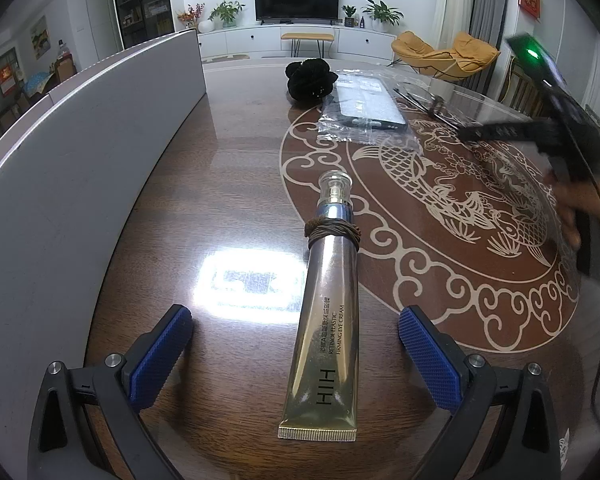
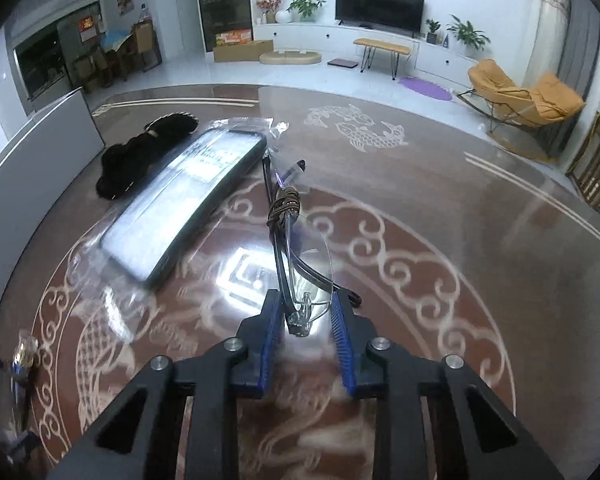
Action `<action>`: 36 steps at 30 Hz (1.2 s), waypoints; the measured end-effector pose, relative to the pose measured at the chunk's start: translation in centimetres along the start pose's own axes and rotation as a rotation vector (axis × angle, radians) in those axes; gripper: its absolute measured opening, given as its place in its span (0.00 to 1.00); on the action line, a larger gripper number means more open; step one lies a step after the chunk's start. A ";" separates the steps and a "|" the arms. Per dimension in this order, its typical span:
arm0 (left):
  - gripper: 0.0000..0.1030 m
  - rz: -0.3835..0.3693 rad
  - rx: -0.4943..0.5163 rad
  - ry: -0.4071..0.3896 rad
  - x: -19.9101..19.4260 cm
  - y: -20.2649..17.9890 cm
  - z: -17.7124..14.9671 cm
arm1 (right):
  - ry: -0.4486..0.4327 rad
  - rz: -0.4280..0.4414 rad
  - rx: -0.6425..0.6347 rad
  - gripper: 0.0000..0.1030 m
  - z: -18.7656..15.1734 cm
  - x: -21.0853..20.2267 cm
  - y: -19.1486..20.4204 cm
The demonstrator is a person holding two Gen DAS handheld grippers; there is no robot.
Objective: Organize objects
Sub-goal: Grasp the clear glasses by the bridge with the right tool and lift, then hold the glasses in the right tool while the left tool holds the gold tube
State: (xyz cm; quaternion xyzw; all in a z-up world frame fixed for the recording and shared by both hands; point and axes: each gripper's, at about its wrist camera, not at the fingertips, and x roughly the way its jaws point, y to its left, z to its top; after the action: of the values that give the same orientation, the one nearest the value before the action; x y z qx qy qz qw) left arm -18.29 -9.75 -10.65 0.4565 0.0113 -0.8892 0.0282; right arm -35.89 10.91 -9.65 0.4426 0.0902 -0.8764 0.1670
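L view eye cream tube (image 1: 325, 312), R view glasses (image 2: 300, 268)

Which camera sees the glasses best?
The right wrist view. The glasses lie right in front, folded, with a brown cord wound round the arms, and one end sits between the right tongs. In the left wrist view the glasses are only thin dark lines far off by the bagged phone case.
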 end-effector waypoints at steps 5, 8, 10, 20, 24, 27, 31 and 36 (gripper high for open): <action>1.00 0.000 0.000 0.000 0.0 0.0 0.0 | -0.044 -0.013 -0.001 0.26 -4.6 -3.4 1.4; 1.00 0.000 0.000 0.000 0.0 0.0 0.0 | -0.044 -0.023 0.030 0.26 -7.5 -5.7 1.6; 1.00 0.000 0.000 0.000 0.1 0.0 0.0 | -0.042 -0.037 0.059 0.26 -9.6 -7.3 2.0; 1.00 0.000 0.000 0.000 0.1 0.0 0.0 | -0.034 -0.101 0.129 0.33 -17.3 -13.2 5.7; 1.00 0.000 0.000 0.000 0.1 0.0 0.0 | -0.014 -0.086 0.113 0.85 -17.6 -12.8 6.4; 1.00 0.000 0.000 0.000 0.1 0.0 0.0 | -0.012 -0.078 0.109 0.86 -17.7 -12.6 6.5; 1.00 0.000 0.000 0.000 0.0 0.0 0.0 | -0.005 -0.092 0.122 0.91 -17.8 -12.5 6.3; 1.00 0.000 0.000 0.000 0.0 0.0 0.0 | 0.003 -0.097 0.129 0.96 -17.9 -12.4 6.1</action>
State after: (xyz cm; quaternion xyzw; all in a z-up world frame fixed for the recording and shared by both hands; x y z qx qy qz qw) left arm -18.34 -9.73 -10.67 0.4564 0.0114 -0.8893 0.0283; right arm -13.44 13.33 -10.31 0.4488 0.0550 -0.8868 0.0954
